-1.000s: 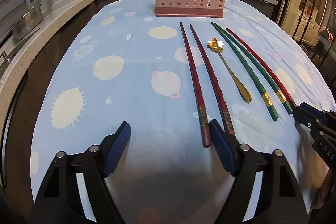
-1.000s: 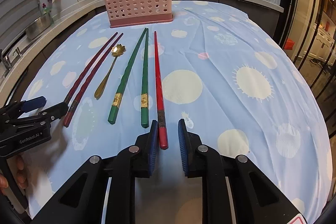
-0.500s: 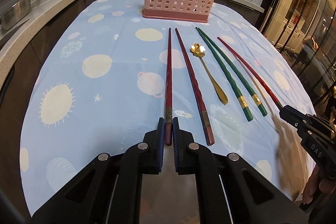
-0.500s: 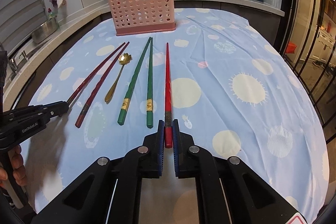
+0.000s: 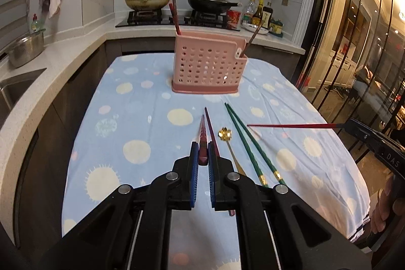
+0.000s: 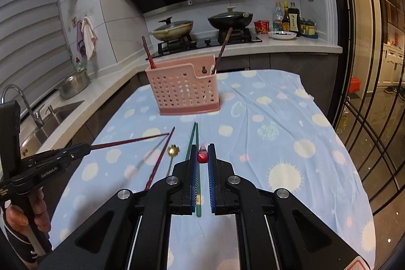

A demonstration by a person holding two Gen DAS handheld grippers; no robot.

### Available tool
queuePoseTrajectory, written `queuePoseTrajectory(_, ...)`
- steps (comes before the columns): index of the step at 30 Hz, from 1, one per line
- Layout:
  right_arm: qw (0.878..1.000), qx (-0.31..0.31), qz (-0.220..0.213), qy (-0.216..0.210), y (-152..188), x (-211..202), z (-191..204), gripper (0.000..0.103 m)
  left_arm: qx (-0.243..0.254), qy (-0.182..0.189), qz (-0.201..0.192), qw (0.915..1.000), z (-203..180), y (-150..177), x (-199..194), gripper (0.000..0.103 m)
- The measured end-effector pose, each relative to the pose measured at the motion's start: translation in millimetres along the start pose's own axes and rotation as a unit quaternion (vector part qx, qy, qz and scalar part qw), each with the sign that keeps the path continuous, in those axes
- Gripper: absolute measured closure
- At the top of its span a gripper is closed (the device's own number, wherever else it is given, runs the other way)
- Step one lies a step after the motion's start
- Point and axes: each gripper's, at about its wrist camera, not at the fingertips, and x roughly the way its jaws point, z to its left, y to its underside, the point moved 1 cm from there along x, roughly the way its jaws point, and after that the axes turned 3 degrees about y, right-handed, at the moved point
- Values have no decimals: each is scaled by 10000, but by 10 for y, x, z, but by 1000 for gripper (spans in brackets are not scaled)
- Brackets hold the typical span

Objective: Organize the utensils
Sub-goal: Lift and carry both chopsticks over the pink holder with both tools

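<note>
My left gripper (image 5: 201,153) is shut on a dark red chopstick (image 5: 202,141) and holds it above the table, pointing forward; it also shows in the right wrist view (image 6: 131,141). My right gripper (image 6: 202,154) is shut on a bright red chopstick (image 6: 202,155), seen lifted in the left wrist view (image 5: 291,126). A second dark red chopstick (image 5: 214,134), a gold spoon (image 5: 225,134) and two green chopsticks (image 5: 249,146) lie on the cloth. The pink utensil basket (image 5: 208,65) stands at the far end with two chopsticks in it.
The table wears a blue cloth with sun and planet prints (image 5: 131,123). Behind it is a counter with a stove, two pans (image 5: 146,0) and bottles (image 5: 258,10). A sink and a metal pot (image 6: 73,84) are at the left. Glass doors (image 6: 374,92) are at the right.
Both grippers have lifted their chopsticks off the cloth and tilted up, so each chopstick now hangs in the air. The other utensils have not moved.
</note>
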Motion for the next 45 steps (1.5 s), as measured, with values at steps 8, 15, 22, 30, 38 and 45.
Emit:
queuePoseTrajectory(8, 9986, -147, -514, 41, -568, -29, 5, 96, 189, -107, -550, 9982, -18, -550, -118, 96)
queuePoseTrajectory(15, 9982, -213, -568, -6, -927, 159, 70, 96, 365, -115, -810, 9960, -80, -947, -89, 96)
queuePoseTrajectory(22, 9973, -268, -679, -59, -1210, 247, 136, 96, 485, -69, -989, 9939, -174, -1248, -54, 96)
queuePoseTrajectory(30, 9957, -384, -831, -134, -1630, 363, 210, 96, 562, -38, -1353, 9892, -256, -1781, -83, 96)
queuePoseTrajectory(38, 9942, -291, -1005, -243, -2246, 594, 277, 96, 611, -93, -1667, 9841, -259, -2450, -21, 96)
queuePoseTrajectory(45, 9918, -285, -1215, -285, -2754, 842, 455, 96, 665, -208, -1699, 9830, -212, -2872, 210, 96)
